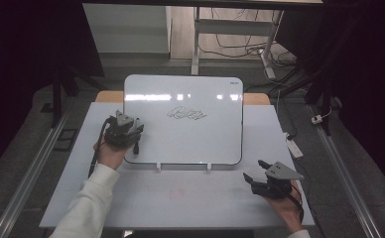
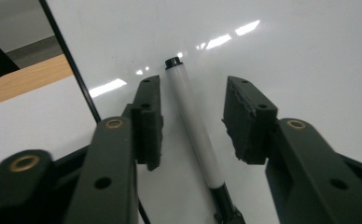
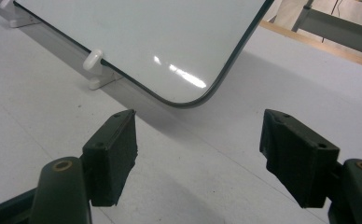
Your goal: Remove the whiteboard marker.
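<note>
Left tool: your left tool [image 1: 131, 130] sits over the left edge of the whiteboard [image 1: 183, 144]; from the high view its jaws are hidden under its own body and the grey plate, so their spread cannot be read there.
Left tool jaws: the left gripper view shows them [image 2: 193, 121] spread apart, one on each side of a marker [image 2: 194, 130], with a gap to each jaw; neither pad touches it.
Marker: it lies flat on the whiteboard, white barrel with a black end cap pointing away from you. Its near end is black and cut off at the bottom of the left gripper view. In the high view you see just a small dark stub at the tool's lower edge [image 1: 136, 147].
Whiteboard: it rests tilted on the white surface [image 1: 180, 198], propped by two small white clips [image 1: 158, 166] along its near edge. A black scribble [image 1: 187, 115] sits near its middle; what it says is too small to make out.
What the gripper views add: the left one shows the board's thin dark rim and a strip of wood beyond it; the right one shows the board's rounded near corner [image 3: 188, 100] and one clip [image 3: 94, 63] up close.
Right tool: your right tool [image 1: 256, 171] rests low on the surface, near the board's right corner but apart from it. Its jaws are wide [image 3: 198, 158], nothing between them.
Containers: none on the surface.
</note>
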Action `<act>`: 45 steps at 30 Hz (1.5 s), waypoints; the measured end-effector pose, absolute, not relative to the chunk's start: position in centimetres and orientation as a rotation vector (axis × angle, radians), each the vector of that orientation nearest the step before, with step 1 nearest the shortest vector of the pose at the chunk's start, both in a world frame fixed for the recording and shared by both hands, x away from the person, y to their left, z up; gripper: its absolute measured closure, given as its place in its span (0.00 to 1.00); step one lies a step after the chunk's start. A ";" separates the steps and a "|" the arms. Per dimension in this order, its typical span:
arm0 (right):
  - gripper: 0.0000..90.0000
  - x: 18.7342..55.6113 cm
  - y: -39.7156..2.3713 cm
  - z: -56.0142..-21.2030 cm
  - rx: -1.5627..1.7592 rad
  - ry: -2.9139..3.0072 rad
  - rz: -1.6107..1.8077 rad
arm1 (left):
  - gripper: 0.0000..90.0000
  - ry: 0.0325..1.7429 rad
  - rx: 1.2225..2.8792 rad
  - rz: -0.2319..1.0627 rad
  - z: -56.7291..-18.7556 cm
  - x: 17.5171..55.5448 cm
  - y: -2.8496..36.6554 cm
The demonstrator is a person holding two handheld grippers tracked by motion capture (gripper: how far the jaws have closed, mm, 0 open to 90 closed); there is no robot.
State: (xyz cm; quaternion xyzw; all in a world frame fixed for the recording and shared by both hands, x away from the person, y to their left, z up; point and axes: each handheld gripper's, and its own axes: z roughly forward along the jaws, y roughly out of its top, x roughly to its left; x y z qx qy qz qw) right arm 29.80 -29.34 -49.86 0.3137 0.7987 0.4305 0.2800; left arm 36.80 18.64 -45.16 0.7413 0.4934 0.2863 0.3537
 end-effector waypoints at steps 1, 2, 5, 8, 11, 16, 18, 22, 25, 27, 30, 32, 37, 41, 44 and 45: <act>0.30 29.8 -29.3 -49.9 0.842 2.141 1.152 | 0.68 1.280 1.918 0.743 -45.2 36.9 18.6; 0.30 29.8 -29.3 -49.9 0.843 2.141 1.150 | 0.71 1.284 1.918 0.746 -45.3 37.0 18.5; 0.30 29.8 -29.3 -49.8 0.851 2.135 1.149 | 0.76 1.282 1.908 0.757 -45.4 37.1 18.3; 0.30 29.8 -29.3 -49.8 0.857 2.127 1.145 | 0.83 1.280 1.910 0.761 -45.4 37.1 18.1; 0.30 29.8 -29.4 -49.8 0.857 2.121 1.144 | 0.86 1.273 1.908 0.749 -45.5 37.1 17.9; 0.31 29.7 -29.3 -49.7 0.854 2.118 1.141 | 0.91 1.245 1.917 0.729 -45.6 37.1 17.4; 0.31 29.7 -29.3 -49.7 0.853 2.116 1.141 | 0.91 1.237 1.921 0.727 -45.5 37.0 17.4; 0.31 29.7 -29.3 -49.7 0.851 2.113 1.142 | 0.91 1.211 1.910 0.711 -45.2 36.6 17.8; 0.32 29.7 -29.4 -49.7 0.855 2.107 1.144 | 0.91 1.174 1.908 0.695 -44.7 35.9 18.1; 0.32 29.6 -29.4 -49.7 0.852 2.103 1.147 | 0.91 1.144 1.907 0.681 -44.3 35.3 18.3; 0.33 29.6 -29.4 -49.6 0.849 2.098 1.157 | 0.91 1.091 1.890 0.633 -43.8 34.4 18.6; 0.33 29.6 -29.3 -49.6 0.849 2.100 1.162 | 0.91 1.056 1.882 0.612 -43.5 33.8 18.6; 0.33 29.6 -29.1 -49.6 0.855 2.117 1.196 | 0.91 0.973 1.864 0.537 -43.3 32.5 18.4; 0.33 29.6 -28.8 -49.5 0.854 2.131 1.216 | 0.91 0.900 1.867 0.481 -43.4 31.8 17.5; 0.34 29.6 -27.9 -49.3 0.836 2.158 1.241 | 0.91 0.830 1.885 0.437 -43.3 31.4 16.1; 0.34 29.6 -27.9 -49.3 0.836 2.158 1.241 | 0.91 0.830 1.885 0.437 -43.3 31.4 16.1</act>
